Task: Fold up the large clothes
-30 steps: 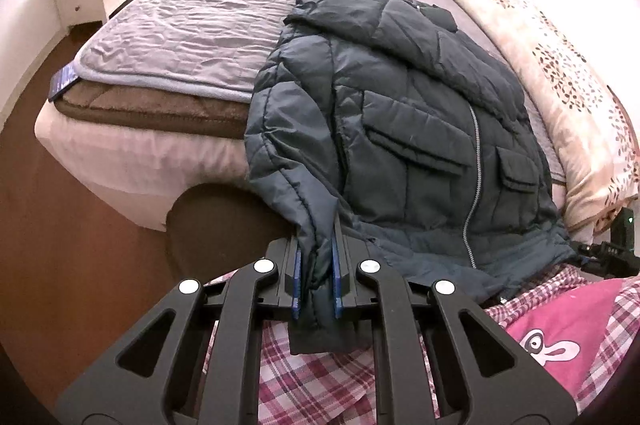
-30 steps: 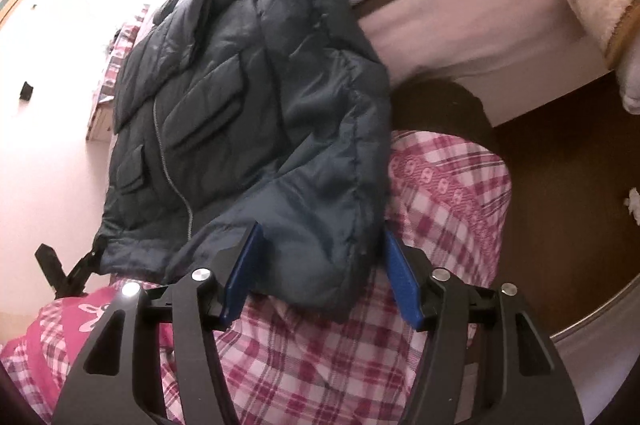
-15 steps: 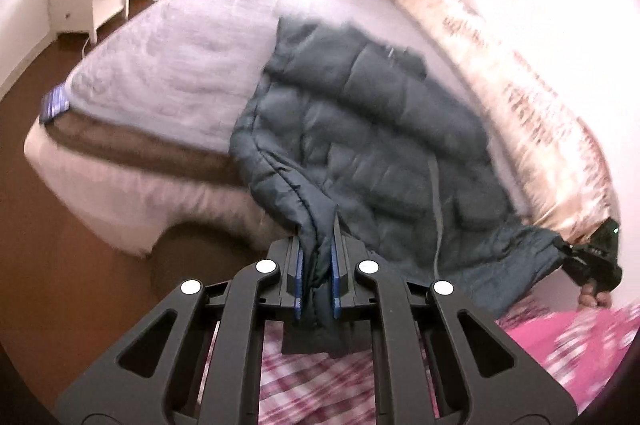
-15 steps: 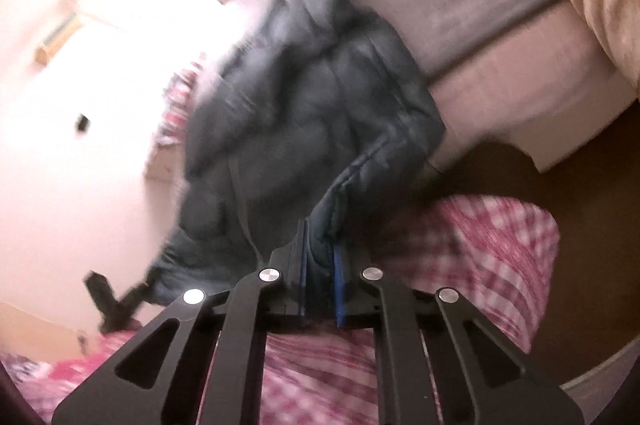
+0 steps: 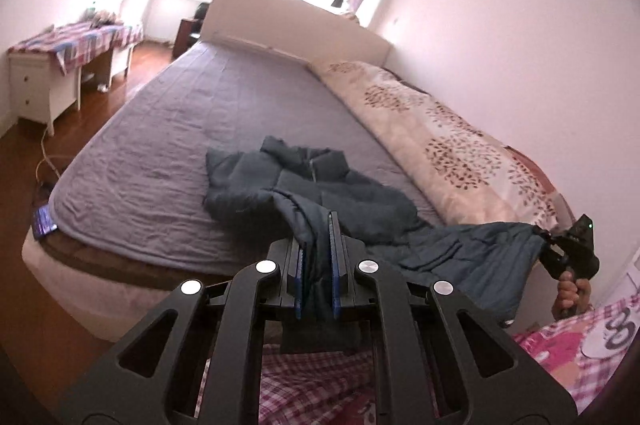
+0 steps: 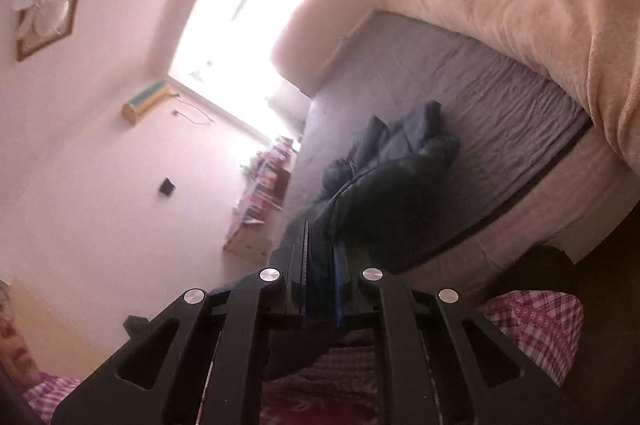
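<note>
A second ago the jacket [image 5: 320, 193] lay flat with its hem hanging over the bed's edge; now its hem is raised off the bed [image 5: 168, 129]. The left gripper [image 5: 316, 265] is clenched on one hem corner, and the right gripper [image 6: 322, 261], which had just been closing, is clamped on the other. Beyond the fingers the collar end rests bunched on the grey sheet; right of it lies a floral quilt [image 5: 440, 129]; far left stands a white desk [image 5: 44, 89].

Grey-sheeted bed [image 5: 208, 113] bears dark jacket [image 5: 320, 185] and floral quilt [image 5: 440, 129].
</note>
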A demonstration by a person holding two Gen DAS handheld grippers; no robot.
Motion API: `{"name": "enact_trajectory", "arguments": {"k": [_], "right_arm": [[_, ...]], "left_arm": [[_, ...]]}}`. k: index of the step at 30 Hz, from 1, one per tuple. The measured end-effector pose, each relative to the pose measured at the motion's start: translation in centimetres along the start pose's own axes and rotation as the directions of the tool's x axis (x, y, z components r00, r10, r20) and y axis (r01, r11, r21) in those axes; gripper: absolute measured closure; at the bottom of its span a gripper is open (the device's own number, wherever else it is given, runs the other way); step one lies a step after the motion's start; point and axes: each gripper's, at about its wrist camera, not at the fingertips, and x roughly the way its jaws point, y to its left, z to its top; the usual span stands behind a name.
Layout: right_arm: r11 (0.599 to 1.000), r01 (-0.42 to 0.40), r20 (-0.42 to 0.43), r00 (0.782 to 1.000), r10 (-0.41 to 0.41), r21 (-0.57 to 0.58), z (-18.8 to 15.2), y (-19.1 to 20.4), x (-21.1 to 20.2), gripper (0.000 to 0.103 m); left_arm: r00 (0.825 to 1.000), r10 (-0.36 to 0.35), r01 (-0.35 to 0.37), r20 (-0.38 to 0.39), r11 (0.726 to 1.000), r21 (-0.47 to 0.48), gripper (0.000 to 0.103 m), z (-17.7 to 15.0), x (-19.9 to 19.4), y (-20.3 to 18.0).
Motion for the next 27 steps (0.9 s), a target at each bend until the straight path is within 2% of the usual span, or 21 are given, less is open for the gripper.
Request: {"name": "enact_trajectory", "arguments": {"k": [3, 5, 9, 15, 21, 27], "right_arm": [[0.999, -0.035, 0.004, 0.999, 0.035, -0.024, -0.3, 0.9, -1.6, 0.092], [0.999, -0.033, -0.001, 0.999, 0.033, -0.042, -0.3, 1.0, -1.9, 0.092], [1.000, -0.008, -0.022, 1.000, 0.007, -0.023, 0.4, -0.1, 0.0, 0.092], [1.000, 0.005, -0.041, 0.999, -0.005, 0.002, 2.7, -0.5, 2.8, 0.092], [0.999, 0.033, -0.047, 0.998, -0.031, 0.030, 8.3, -0.7, 7.7, 0.092], [0.997, 0.073, -0.054, 0.996, -0.071, 0.038, 14.3, -1.9, 15.5, 0.092]], "left_arm": [[1.000, -0.022, 0.023, 0.014, 1.000, -0.014, 0.093, 0.1, -1.6, 0.3], [1.000, -0.011, 0.012, 0.018, 0.999, -0.031, 0.093, 0.1, -1.9, 0.8], [1.000, -0.010, 0.011, 0.002, 0.994, -0.110, 0.093, 0.2, -0.4, 2.4], [1.000, -0.022, 0.022, -0.002, 0.990, -0.139, 0.093, 2.1, 2.0, 2.9], [0.999, -0.037, 0.039, 0.013, 0.980, -0.193, 0.093, 6.3, 6.2, 4.2], [1.000, -0.011, 0.011, 0.002, 0.973, -0.231, 0.092, 11.3, 13.8, 6.4]]}}
